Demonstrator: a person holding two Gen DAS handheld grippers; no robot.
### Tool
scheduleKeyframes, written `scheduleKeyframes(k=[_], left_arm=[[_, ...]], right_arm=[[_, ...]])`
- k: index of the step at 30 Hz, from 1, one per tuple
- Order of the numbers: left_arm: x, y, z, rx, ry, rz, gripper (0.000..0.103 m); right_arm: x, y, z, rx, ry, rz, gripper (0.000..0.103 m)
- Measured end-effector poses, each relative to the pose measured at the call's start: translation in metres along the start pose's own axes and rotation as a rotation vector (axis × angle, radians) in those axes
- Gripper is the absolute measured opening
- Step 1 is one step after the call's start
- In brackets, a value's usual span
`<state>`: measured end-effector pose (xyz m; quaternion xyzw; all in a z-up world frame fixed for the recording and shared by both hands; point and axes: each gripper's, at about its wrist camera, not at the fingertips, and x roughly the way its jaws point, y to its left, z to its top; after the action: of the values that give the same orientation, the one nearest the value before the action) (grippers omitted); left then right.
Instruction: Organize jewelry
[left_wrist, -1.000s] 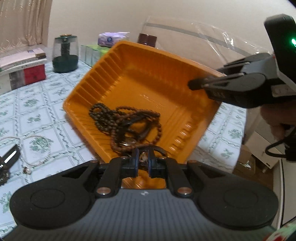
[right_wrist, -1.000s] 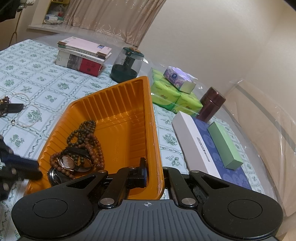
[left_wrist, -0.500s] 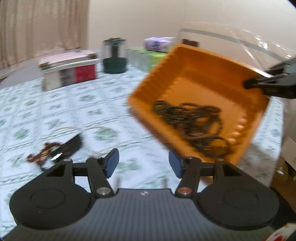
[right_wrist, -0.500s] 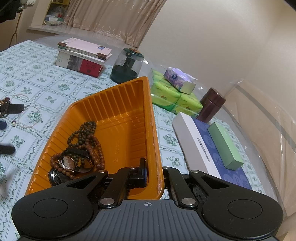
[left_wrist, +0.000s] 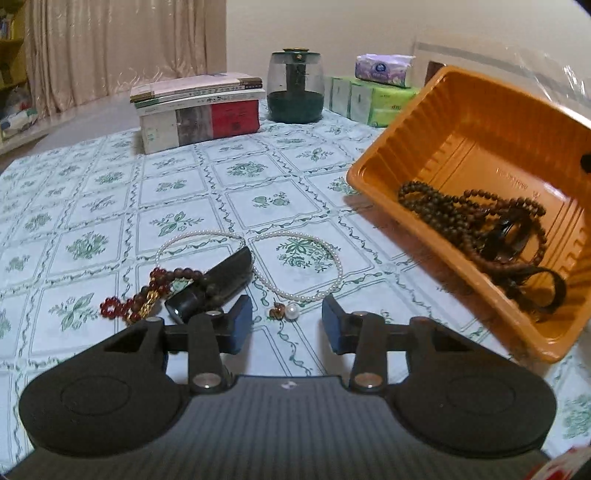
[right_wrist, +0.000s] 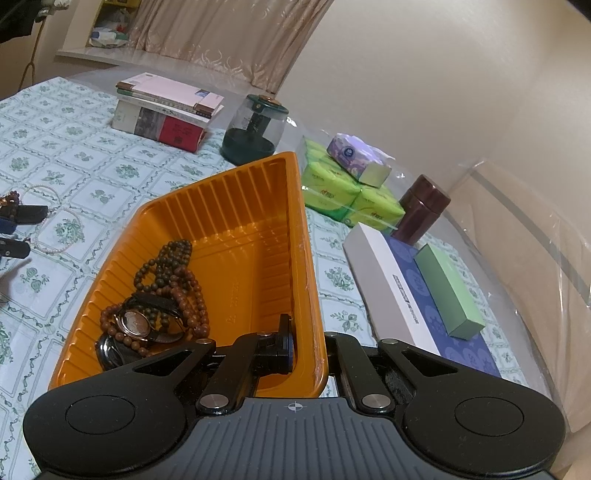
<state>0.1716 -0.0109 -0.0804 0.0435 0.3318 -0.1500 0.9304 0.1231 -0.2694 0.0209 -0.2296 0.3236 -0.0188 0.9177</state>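
My right gripper (right_wrist: 310, 347) is shut on the near wall of an orange tray (right_wrist: 236, 206) and holds it tilted above the table. The tray (left_wrist: 461, 122) holds brown bead strings (right_wrist: 173, 273) and a wristwatch (right_wrist: 135, 321). My left gripper (left_wrist: 287, 325) is open and empty, low over the tablecloth, just in front of a pearl necklace (left_wrist: 325, 247) with a pearl pendant (left_wrist: 292, 311). To its left lie a red and brown bead bracelet (left_wrist: 147, 291) and a black case (left_wrist: 218, 280). The left fingers (right_wrist: 14, 248) show at the right wrist view's left edge.
At the table's far side stand a stack of books (left_wrist: 199, 107), a dark green glass jar (left_wrist: 295, 88), green tissue packs (left_wrist: 369, 99) with a purple pack (right_wrist: 358, 155) on top, a brown canister (right_wrist: 421, 206), and a white-blue box (right_wrist: 406, 291) with a green box (right_wrist: 448, 291).
My left gripper let go of the tray, opened, and swung left and down to the jewelry lying on the cloth. The right gripper still holds the tray.
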Motion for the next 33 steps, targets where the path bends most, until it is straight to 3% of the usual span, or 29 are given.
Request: scheduleKeyframes(k=[8, 18, 33], left_arm=[[0.011, -0.002, -0.002, 0.044, 0.012, -0.006, 0.015], [-0.017, -0.008, 0.003, 0.041, -0.026, -0.006, 0.015], [-0.046, -0.034, 0.017, 0.019, -0.068, -0.087, 0.015]], right_arm=[[0.0, 0.0, -0.001, 0.001, 0.002, -0.002, 0.004], [0.003, 0.0, -0.001, -0.001, 0.001, -0.003, 0.004], [0.001, 0.001, 0.0, 0.0, -0.001, -0.002, 0.004]])
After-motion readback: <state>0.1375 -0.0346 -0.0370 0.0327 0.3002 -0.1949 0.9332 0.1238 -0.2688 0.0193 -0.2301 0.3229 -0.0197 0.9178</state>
